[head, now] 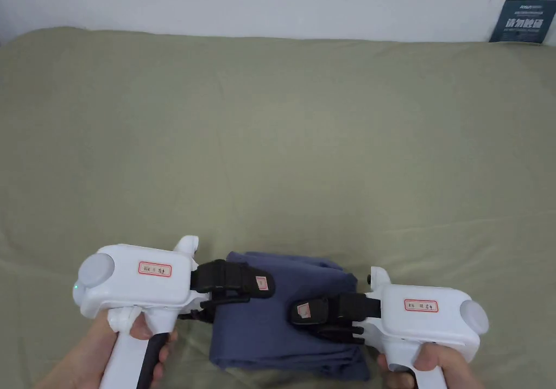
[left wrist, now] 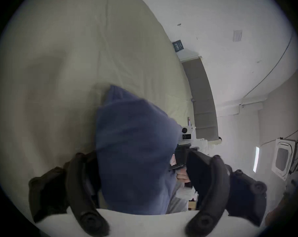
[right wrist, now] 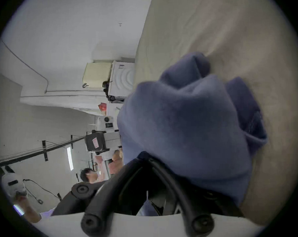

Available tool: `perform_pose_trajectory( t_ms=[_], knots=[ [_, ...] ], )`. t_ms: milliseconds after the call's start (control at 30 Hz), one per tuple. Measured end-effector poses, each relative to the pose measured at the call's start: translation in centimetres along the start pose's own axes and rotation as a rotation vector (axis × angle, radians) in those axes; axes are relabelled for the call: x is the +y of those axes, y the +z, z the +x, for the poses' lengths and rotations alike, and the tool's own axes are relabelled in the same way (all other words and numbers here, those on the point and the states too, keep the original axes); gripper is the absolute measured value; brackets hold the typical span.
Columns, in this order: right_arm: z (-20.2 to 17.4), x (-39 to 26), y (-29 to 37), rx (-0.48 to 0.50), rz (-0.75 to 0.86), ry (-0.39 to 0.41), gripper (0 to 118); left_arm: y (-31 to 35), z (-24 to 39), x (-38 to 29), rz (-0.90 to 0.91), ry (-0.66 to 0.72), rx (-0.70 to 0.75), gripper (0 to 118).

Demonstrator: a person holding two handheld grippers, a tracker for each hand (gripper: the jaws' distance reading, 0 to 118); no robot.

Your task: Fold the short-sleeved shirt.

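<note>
Bedsheet, olive, covers whole surface; no containers in sight. Shirt, blue, near front edge, already compact multi-layer rectangle; folding looks nearly done, maybe final tidy or release left. Left gripper jaws wide apart, straddling shirt's left edge. Right gripper jaws converge into cloth, seemingly pinching shirt's right side.

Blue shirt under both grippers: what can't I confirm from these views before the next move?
- Blue shirt: near edge runs to the head view's bottom edge; sleeves and collar are tucked inside the folds.
- Left gripper: open astride the cloth in the left gripper view; contact with the jaws unclear.
- Right gripper: fabric bunches over its tips in the right gripper view; grip uncertain.
</note>
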State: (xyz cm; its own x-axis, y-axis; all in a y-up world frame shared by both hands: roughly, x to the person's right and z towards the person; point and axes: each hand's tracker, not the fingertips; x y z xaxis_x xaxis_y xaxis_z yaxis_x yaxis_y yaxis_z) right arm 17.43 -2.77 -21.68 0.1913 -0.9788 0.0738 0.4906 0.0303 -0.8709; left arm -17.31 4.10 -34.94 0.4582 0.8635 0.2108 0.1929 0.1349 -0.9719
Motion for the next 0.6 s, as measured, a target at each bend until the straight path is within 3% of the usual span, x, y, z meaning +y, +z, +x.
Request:
perform_pose_trajectory(
  t_ms=[33, 67, 100, 133, 200, 233, 267, 367, 400, 467, 600],
  knots=[
    [0.1, 0.0, 0.0, 0.003, 0.002, -0.006, 0, -0.3, 0.1, -0.2, 0.009, -0.03, 0.012, 72],
    [0.2, 0.1, 0.1, 0.006, 0.005, -0.012, 0, -0.4, 0.2, -0.2, 0.02, -0.041, 0.042, 40],
    [0.2, 0.1, 0.2, 0.012, 0.008, -0.019, 0, -0.2, -0.4, 0.2, 0.036, -0.038, 0.106, 32],
    [-0.4, 0.1, 0.4, -0.012, 0.014, -0.012, 0, -0.2, -0.8, 0.3, 0.036, -0.044, 0.138, 32],
    [-2.9, -0.1, 1.8, -0.191, 0.062, 0.159, 0, 0.3, -0.9, 0.3, 0.025, -0.022, 0.077, 32],
    [-4.9, -0.8, 2.9, -0.264, 0.093, 0.294, 0, 0.1, -0.4, 0.3, 0.026, -0.024, 0.092, 32],
    [-7.5, -2.2, 4.0, -0.413, 0.194, 0.452, 0, 0.1, -0.1, 0.2, 0.019, -0.043, 0.113, 32],
    [-13.2, -7.1, 5.4, -0.911, 0.646, 0.858, 0, -0.1, 0.8, 0.2, 0.016, -0.061, 0.151, 32],
    [-13.7, -8.3, 5.5, -0.986, 0.779, 0.948, 0, -0.1, 1.0, 0.2, 0.015, -0.067, 0.157, 32],
    [-15.1, -9.6, 6.0, -1.083, 0.959, 1.006, 0, -0.2, 1.3, 0.0, 0.018, -0.065, 0.176, 32],
    [-16.8, -11.1, 7.0, -1.131, 1.13, 1.068, 0, 0.0, 1.7, -0.2, 0.024, -0.066, 0.2, 32]
  ],
)
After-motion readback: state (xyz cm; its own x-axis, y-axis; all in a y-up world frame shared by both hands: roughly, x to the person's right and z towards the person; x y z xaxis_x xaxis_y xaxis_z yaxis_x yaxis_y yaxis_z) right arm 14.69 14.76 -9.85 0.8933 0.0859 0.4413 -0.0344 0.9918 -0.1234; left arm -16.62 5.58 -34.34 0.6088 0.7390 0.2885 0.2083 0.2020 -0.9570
